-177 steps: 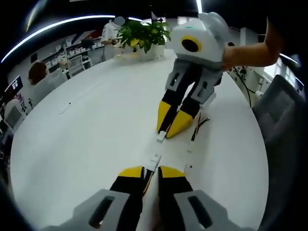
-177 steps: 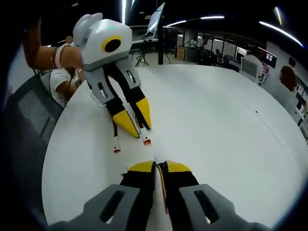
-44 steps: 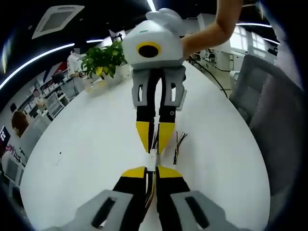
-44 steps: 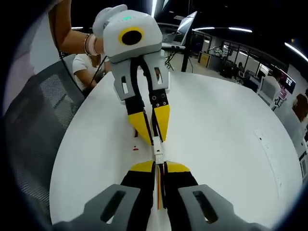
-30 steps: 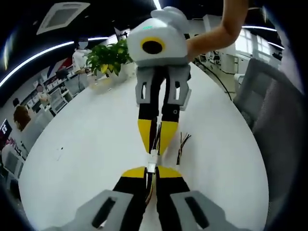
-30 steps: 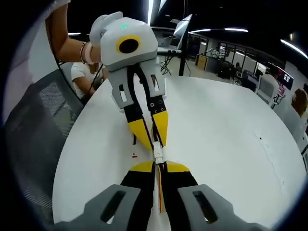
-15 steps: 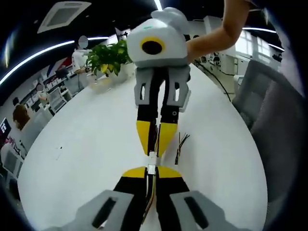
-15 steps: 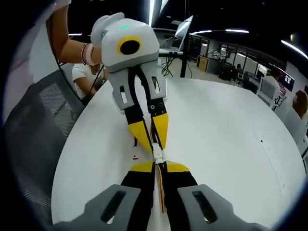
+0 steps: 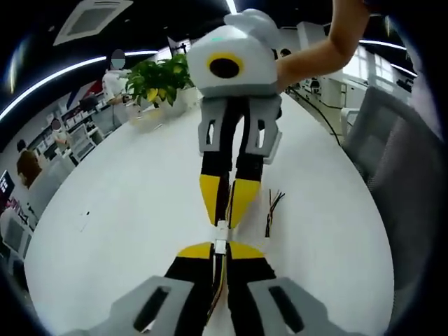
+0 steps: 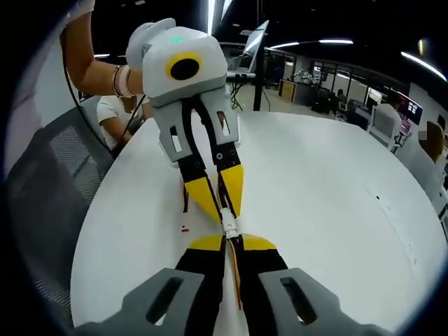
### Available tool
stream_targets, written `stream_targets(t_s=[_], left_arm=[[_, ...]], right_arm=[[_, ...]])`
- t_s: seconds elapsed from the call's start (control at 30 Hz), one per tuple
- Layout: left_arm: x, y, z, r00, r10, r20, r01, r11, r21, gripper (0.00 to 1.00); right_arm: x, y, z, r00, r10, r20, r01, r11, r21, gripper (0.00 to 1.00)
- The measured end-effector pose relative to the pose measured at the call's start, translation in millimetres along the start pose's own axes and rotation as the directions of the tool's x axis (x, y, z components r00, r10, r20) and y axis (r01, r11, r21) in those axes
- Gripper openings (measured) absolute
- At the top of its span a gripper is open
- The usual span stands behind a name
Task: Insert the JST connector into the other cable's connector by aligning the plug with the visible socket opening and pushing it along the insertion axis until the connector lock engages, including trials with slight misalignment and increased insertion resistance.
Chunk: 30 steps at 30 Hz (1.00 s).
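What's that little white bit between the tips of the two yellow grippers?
In the left gripper view, small white connectors bridge the gap between the left gripper and the right gripper, with thin wires running back into each. The right gripper view shows the same.

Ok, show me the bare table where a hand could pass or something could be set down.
In the left gripper view, the white table is bare between the potted plant and the left gripper. In the right gripper view, it is bare to the right of both grippers. Crowded: the mated connectors at the right gripper, and the loose wires.
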<state>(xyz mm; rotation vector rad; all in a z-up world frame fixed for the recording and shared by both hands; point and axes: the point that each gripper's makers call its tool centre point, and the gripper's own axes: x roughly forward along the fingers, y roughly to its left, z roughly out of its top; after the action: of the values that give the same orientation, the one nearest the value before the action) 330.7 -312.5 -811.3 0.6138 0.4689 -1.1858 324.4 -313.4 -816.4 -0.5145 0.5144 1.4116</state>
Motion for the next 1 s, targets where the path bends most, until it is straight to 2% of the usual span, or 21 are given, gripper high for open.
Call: stream_targets(t_s=[0.53,0.77,1.0], left_arm=[[14,-6.5,-21.7,0.999,-0.038,-0.017,0.036,0.993,-0.111,0.01],[15,-5.8,-27.1,0.999,-0.04,-0.03,0.037,0.994,-0.106,0.01],[15,-4.0,-31.5,0.999,-0.031,-0.032,0.026,0.987,-0.159,0.04]], right_arm=[[15,5,-17.7,1.0,0.019,0.012,-0.02,0.997,0.079,0.04],[21,5,-19.6,1.0,0.011,0.011,-0.012,0.996,0.083,0.04],[24,5,-20.1,1.0,0.011,0.008,-0.012,0.996,0.084,0.04]])
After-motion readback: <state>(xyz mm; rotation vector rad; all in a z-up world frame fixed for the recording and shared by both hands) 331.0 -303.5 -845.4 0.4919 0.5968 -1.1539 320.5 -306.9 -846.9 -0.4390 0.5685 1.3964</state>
